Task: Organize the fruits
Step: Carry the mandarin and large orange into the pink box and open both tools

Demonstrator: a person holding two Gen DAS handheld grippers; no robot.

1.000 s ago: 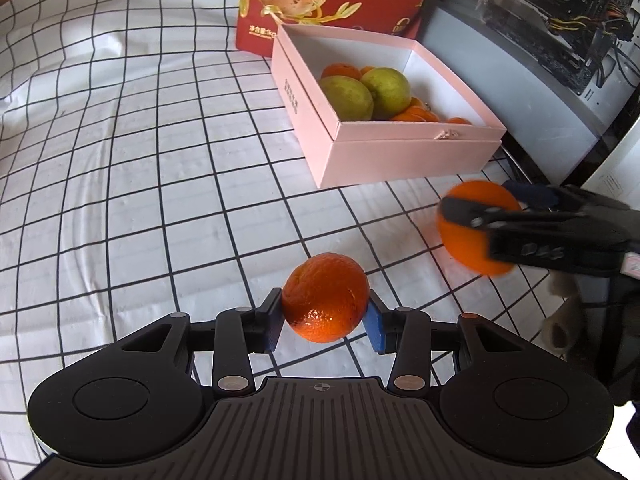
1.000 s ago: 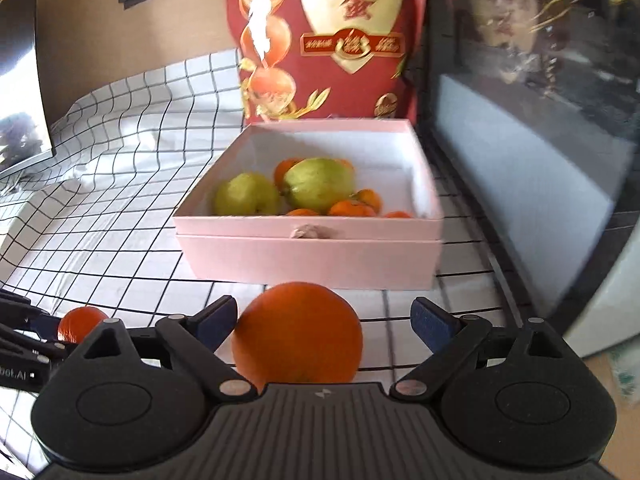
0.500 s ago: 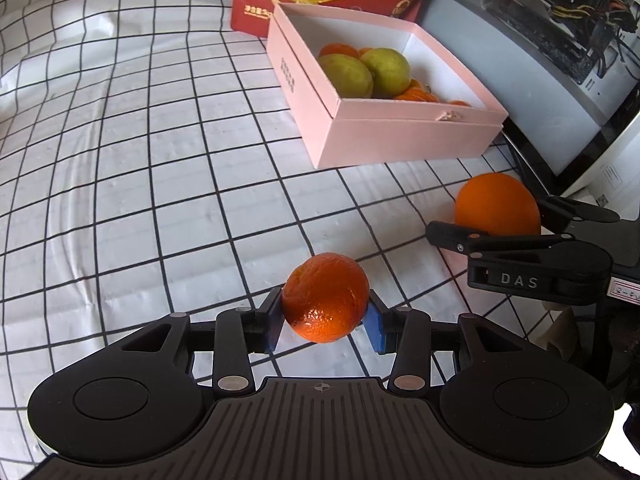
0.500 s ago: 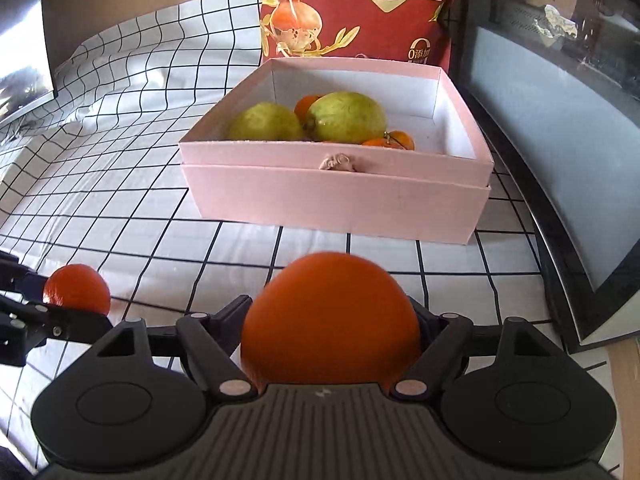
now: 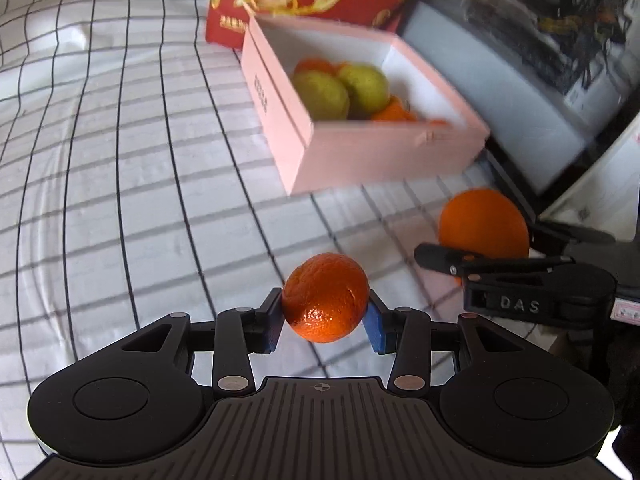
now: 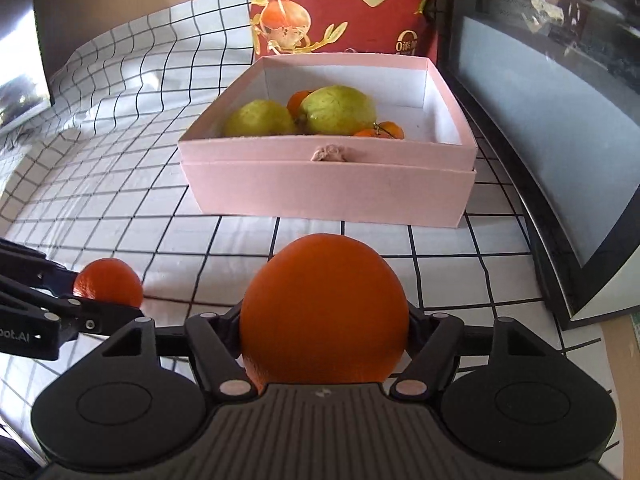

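Observation:
A small mandarin [image 5: 325, 298] is clamped between the blue pads of my left gripper [image 5: 325, 316], above the checked cloth. My right gripper [image 6: 324, 328] has its jaws closing on a large orange [image 6: 324, 312], and both pads press its sides. In the left wrist view that large orange [image 5: 482, 216] shows to the right, in the right gripper [image 5: 500, 240]. In the right wrist view, the mandarin [image 6: 108, 280] and left gripper [image 6: 92, 300] sit low at the left. Ahead stands an open pink box [image 6: 328, 192] holding two green fruits [image 6: 338, 110] and small oranges [image 6: 384, 130].
A red printed bag [image 6: 344, 4] stands behind the box. A dark framed glass panel [image 6: 560, 120] runs along the right side. The black-and-white checked cloth [image 6: 120, 200] covers the table to the left of the box.
The right jaws have come in from wide apart onto the large orange that lay between them. The left gripper has kept its mandarin and stayed about where it was.

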